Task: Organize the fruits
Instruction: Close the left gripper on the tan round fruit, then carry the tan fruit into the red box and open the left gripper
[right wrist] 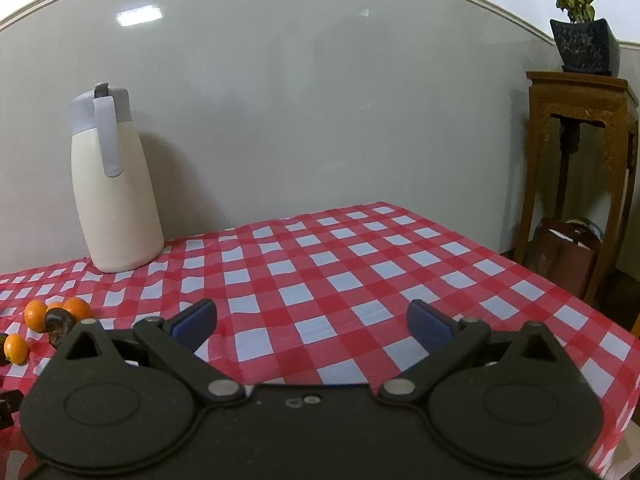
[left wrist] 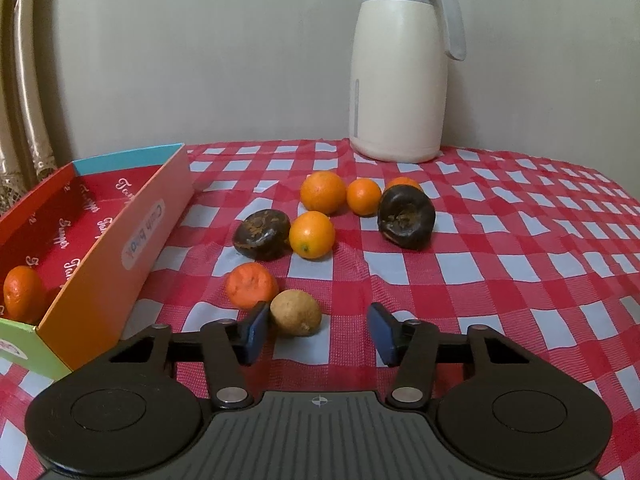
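My left gripper (left wrist: 318, 332) hangs low over the red checked cloth with its jaws partly apart. A small brown fruit (left wrist: 296, 317) lies between the blue pads, close against the left pad and clear of the right one. Just behind it sits a wrinkled mandarin (left wrist: 251, 290). Farther back lie several oranges (left wrist: 312, 234) and two dark shrivelled fruits (left wrist: 262, 240), (left wrist: 406, 216). The open cardboard box (left wrist: 120, 240) at the left holds one mandarin (left wrist: 23, 294). My right gripper (right wrist: 312, 322) is open over bare cloth, with the fruit pile (right wrist: 35, 314) at its far left.
A cream thermos jug (left wrist: 400, 80) stands against the wall behind the fruit, and it also shows as the jug (right wrist: 116, 192) in the right wrist view. Past the table's right edge stands a wooden stand (right wrist: 580, 160) with a potted plant (right wrist: 580, 40).
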`<control>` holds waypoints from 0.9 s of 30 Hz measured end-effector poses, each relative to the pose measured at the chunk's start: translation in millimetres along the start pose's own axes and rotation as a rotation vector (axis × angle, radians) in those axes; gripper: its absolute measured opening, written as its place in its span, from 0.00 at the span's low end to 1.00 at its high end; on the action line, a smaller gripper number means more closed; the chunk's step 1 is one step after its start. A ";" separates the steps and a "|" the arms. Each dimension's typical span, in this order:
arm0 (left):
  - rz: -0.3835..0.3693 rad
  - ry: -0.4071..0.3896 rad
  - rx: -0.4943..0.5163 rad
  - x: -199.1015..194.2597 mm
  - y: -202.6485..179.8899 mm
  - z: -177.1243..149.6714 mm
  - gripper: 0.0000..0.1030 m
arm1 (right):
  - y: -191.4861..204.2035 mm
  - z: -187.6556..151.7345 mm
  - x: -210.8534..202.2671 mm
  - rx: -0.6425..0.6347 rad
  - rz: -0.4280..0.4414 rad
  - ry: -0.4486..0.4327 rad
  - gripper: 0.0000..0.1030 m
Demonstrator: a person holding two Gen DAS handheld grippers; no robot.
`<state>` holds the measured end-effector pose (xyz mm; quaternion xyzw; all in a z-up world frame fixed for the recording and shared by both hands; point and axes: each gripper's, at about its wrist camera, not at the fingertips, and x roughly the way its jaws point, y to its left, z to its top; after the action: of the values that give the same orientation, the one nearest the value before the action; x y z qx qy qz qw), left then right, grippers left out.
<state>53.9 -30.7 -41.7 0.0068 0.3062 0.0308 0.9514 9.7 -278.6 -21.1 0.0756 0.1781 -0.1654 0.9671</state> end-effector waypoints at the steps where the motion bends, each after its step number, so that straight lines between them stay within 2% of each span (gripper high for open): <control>1: -0.002 0.003 0.000 0.7 0.0 0.2 0.51 | 0.3 0.1 0.8 0.000 0.004 0.003 0.99; 9: -0.022 -0.002 -0.004 2.0 -0.3 1.0 0.34 | 3.1 -0.3 9.2 0.006 0.025 0.034 0.99; 11: -0.026 -0.003 -0.007 1.3 0.2 0.8 0.27 | 4.0 -0.8 10.1 0.007 0.027 0.038 0.99; 18: -0.046 -0.009 -0.021 -3.2 5.0 -0.4 0.26 | 4.7 -0.7 8.8 0.008 0.024 0.032 0.99; 27: -0.010 -0.112 -0.037 -27.6 25.8 2.6 0.26 | 14.9 -2.1 7.7 -0.010 0.035 0.030 0.99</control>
<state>31.6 -6.8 -22.7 -0.0106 0.2519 0.0314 0.9672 21.0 -266.5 -24.6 0.0763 0.1918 -0.1462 0.9675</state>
